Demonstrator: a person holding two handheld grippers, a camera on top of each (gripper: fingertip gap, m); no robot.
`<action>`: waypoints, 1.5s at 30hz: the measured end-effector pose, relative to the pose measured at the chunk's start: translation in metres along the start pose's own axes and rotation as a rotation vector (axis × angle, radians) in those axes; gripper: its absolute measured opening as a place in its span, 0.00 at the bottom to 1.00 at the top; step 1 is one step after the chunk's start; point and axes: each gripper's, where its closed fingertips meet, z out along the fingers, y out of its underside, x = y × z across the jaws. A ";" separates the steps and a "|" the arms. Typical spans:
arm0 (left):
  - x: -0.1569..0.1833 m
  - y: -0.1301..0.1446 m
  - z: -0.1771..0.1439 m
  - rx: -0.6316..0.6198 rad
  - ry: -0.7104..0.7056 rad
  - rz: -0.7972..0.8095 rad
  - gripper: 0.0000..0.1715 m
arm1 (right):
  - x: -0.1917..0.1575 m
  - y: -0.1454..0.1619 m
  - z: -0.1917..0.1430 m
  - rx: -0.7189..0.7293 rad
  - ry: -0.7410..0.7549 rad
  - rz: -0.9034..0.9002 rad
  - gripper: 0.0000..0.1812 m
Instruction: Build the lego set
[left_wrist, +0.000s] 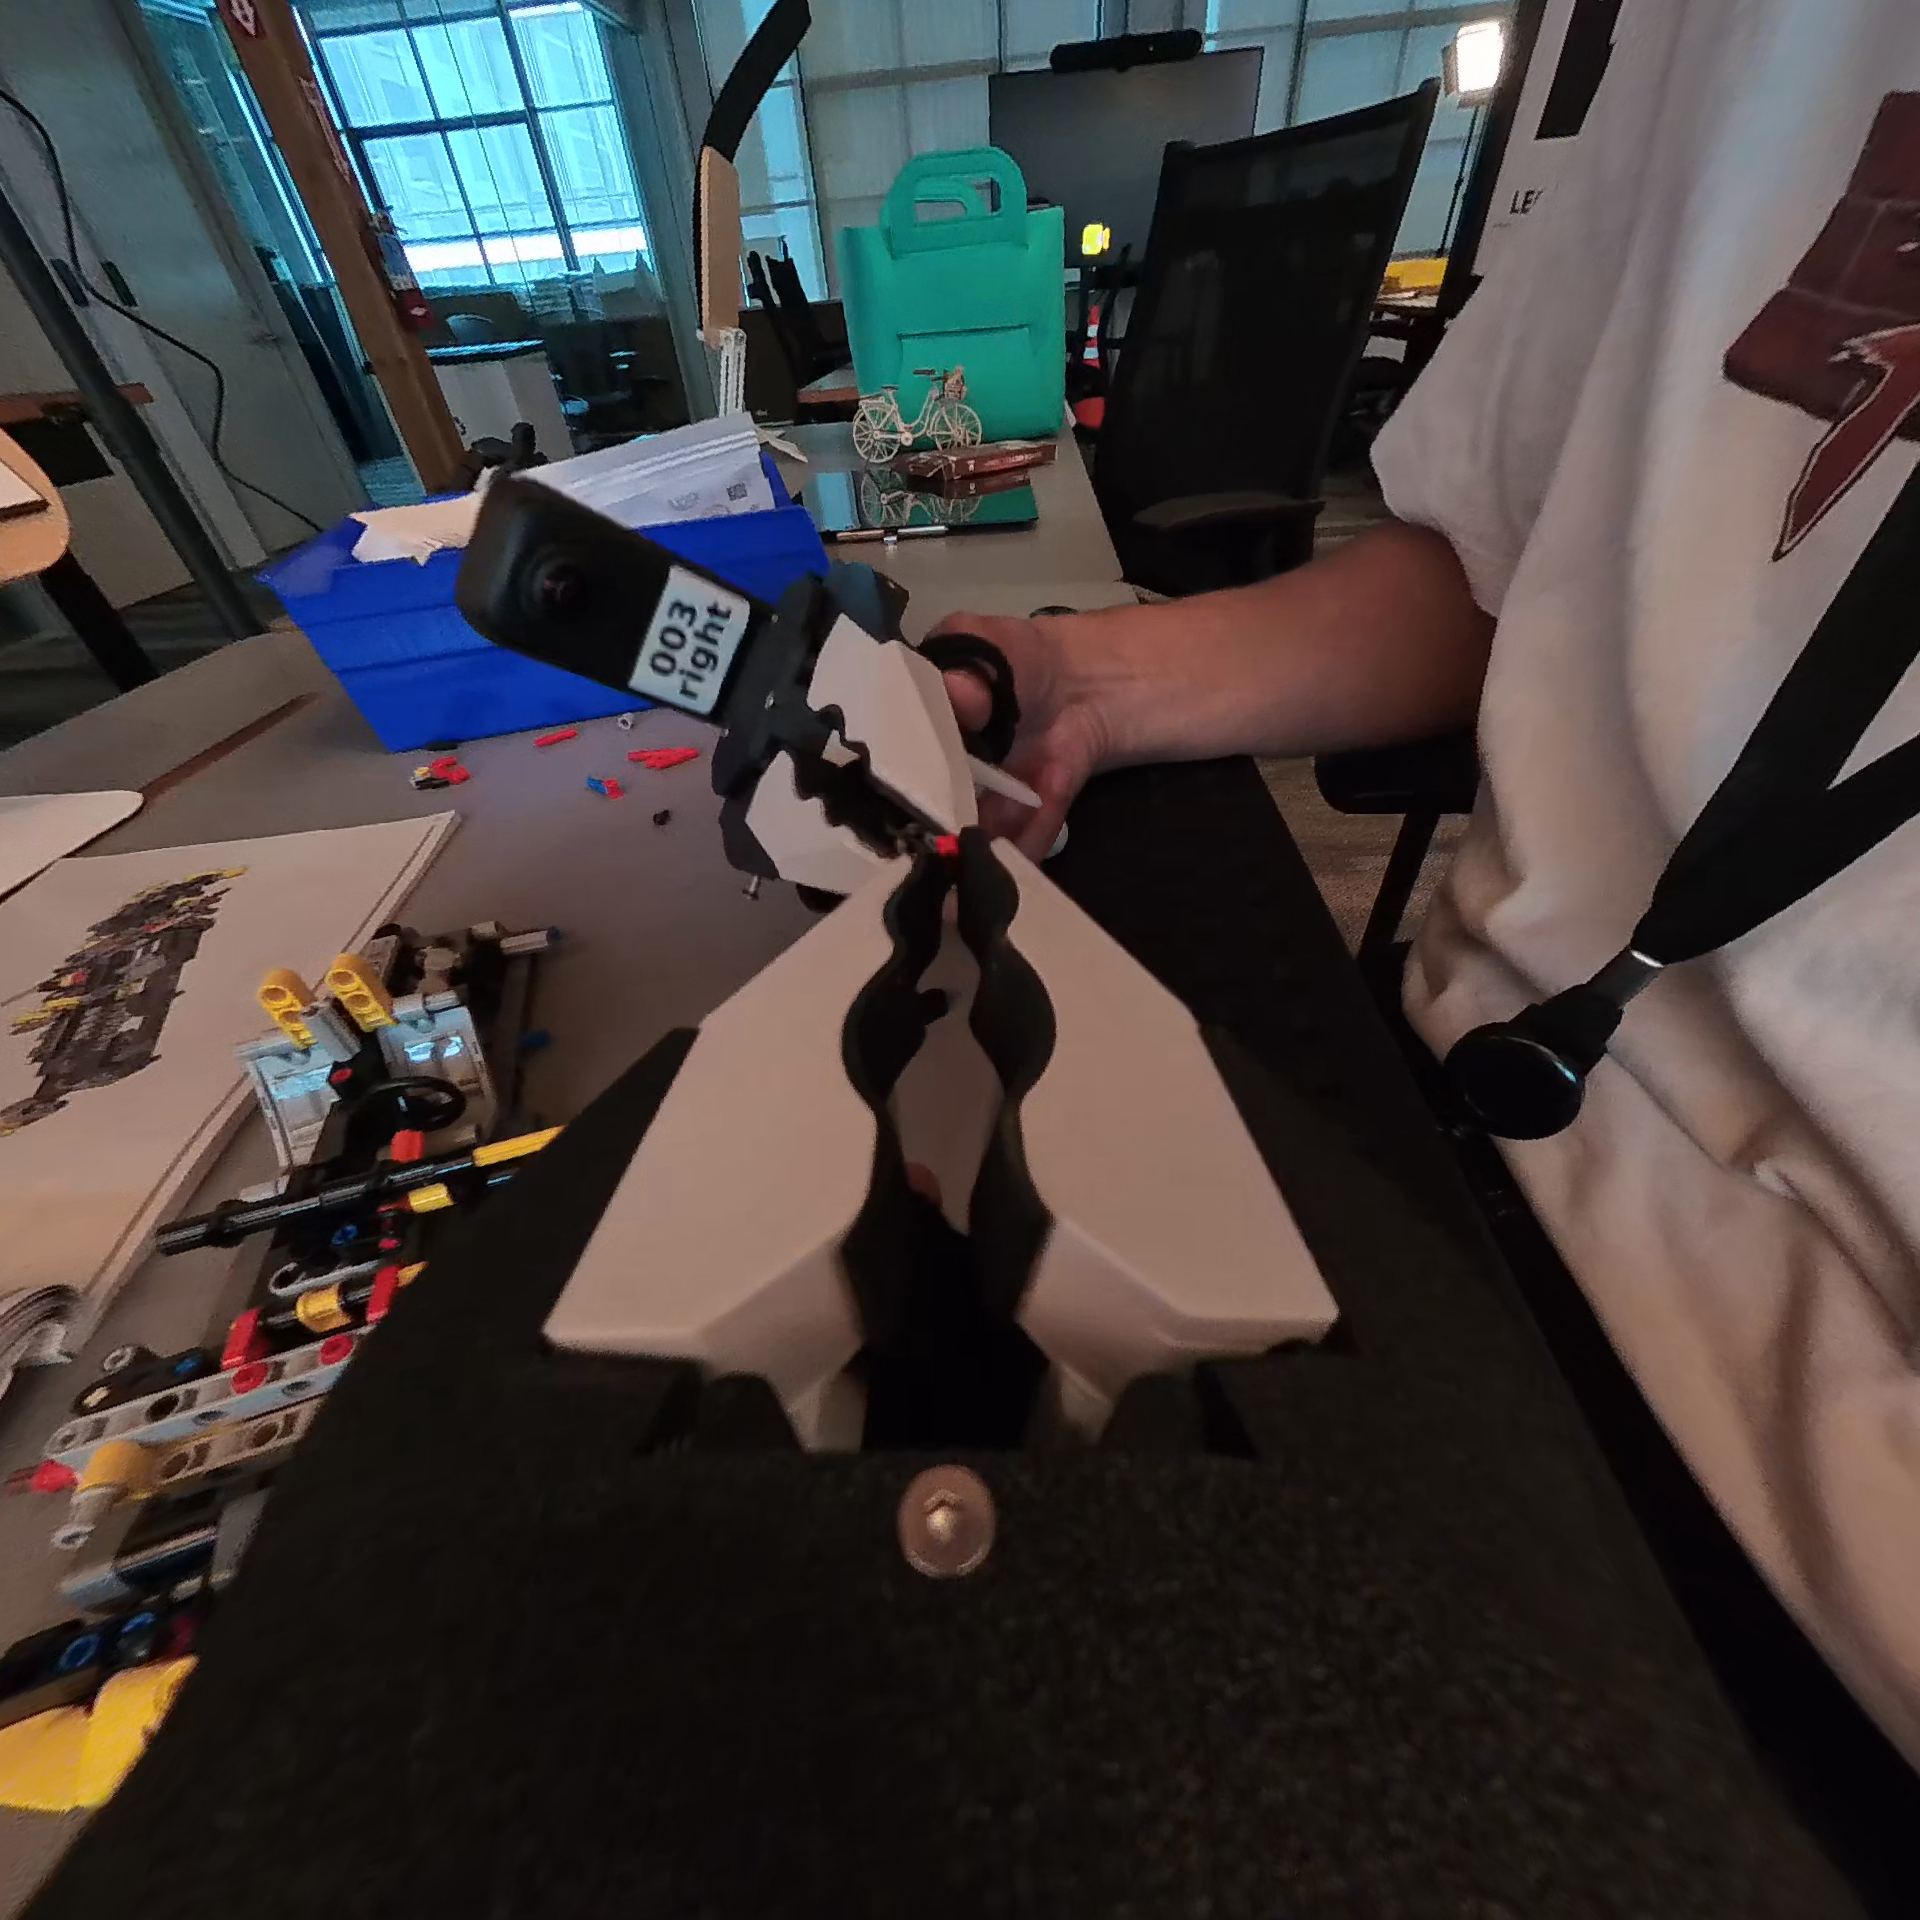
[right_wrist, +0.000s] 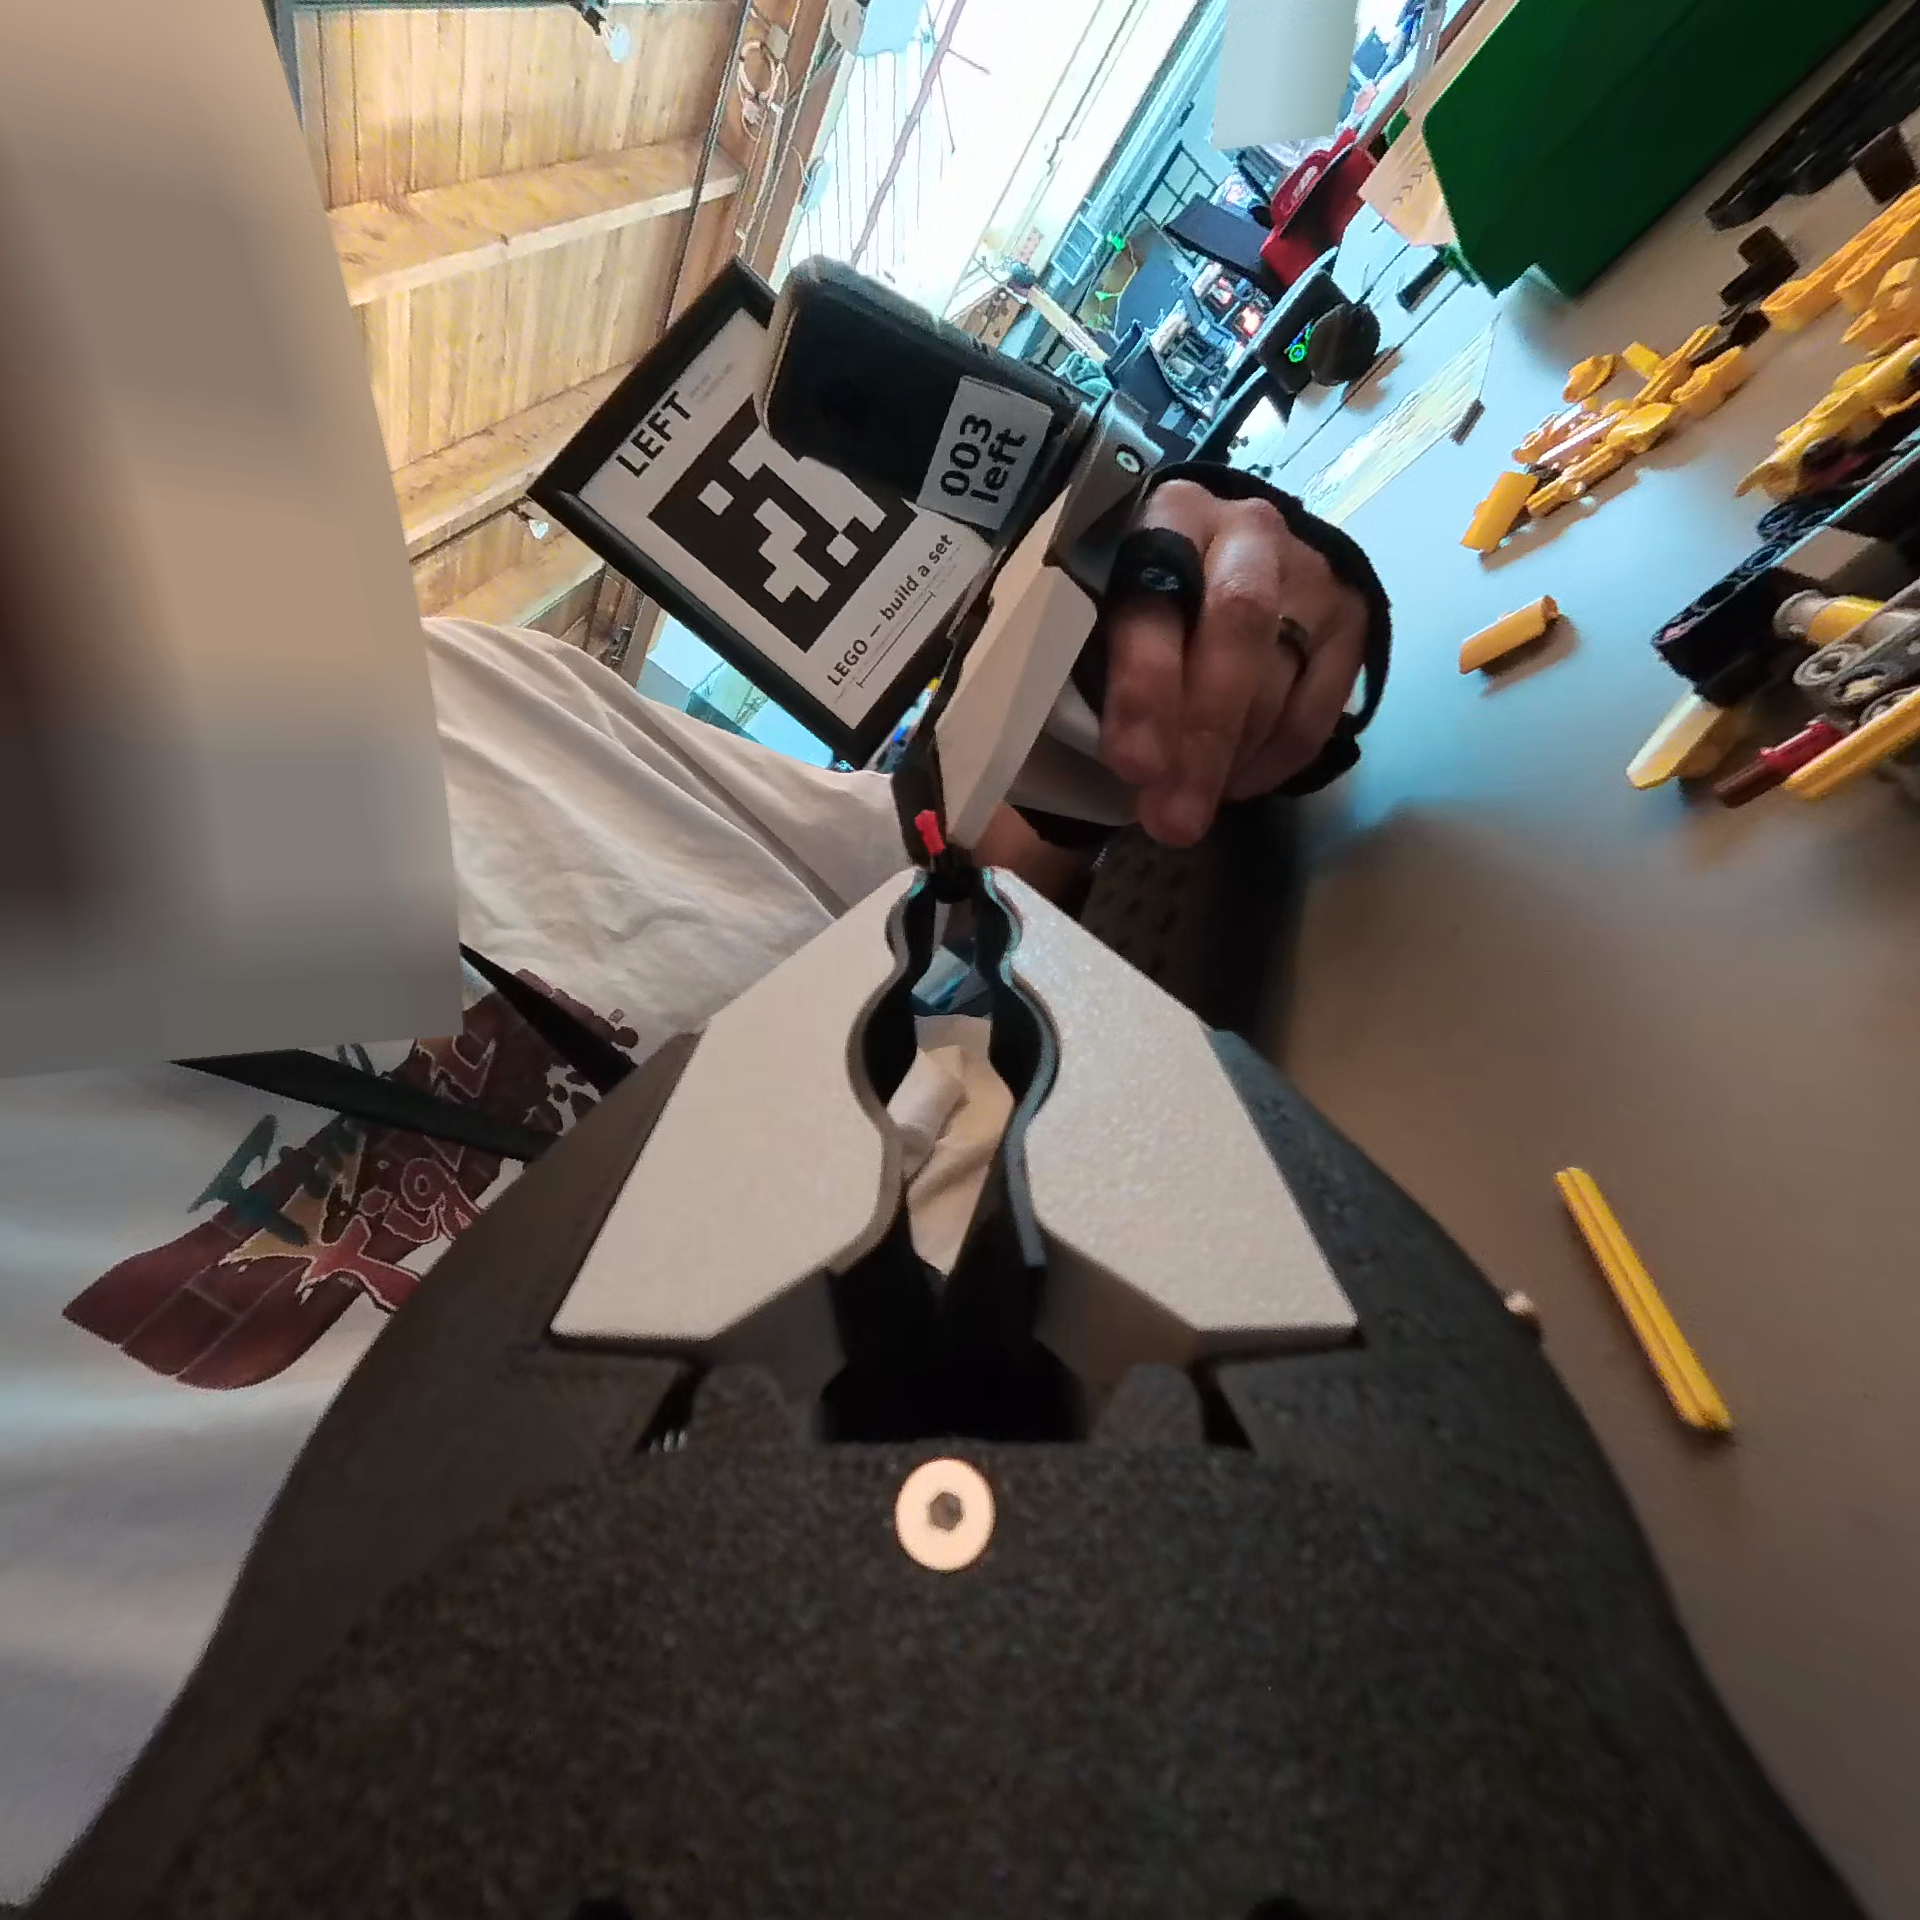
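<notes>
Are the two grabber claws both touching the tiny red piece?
Touching. The right wrist view shows the small red piece pinched at the left gripper tips, its lower end meeting the right gripper tips, no gap.

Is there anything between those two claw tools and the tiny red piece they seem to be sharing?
Nothing visible. The small red Lego pin sits right where the tips of the left gripper and the right gripper meet, in mid-air above the grey table, with both sets of jaws nearly closed around it.
</notes>
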 end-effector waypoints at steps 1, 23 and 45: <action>0.000 -0.002 0.000 0.012 0.006 -0.005 0.01 | -0.002 -0.001 0.001 0.003 -0.016 0.006 0.03; -0.012 -0.008 -0.001 0.039 -0.110 -0.004 0.20 | -0.010 -0.018 -0.002 0.103 -0.062 -0.014 0.03; 0.013 -0.002 0.010 -0.048 -0.037 0.157 0.07 | -0.014 0.014 0.009 -0.125 -0.160 0.096 0.03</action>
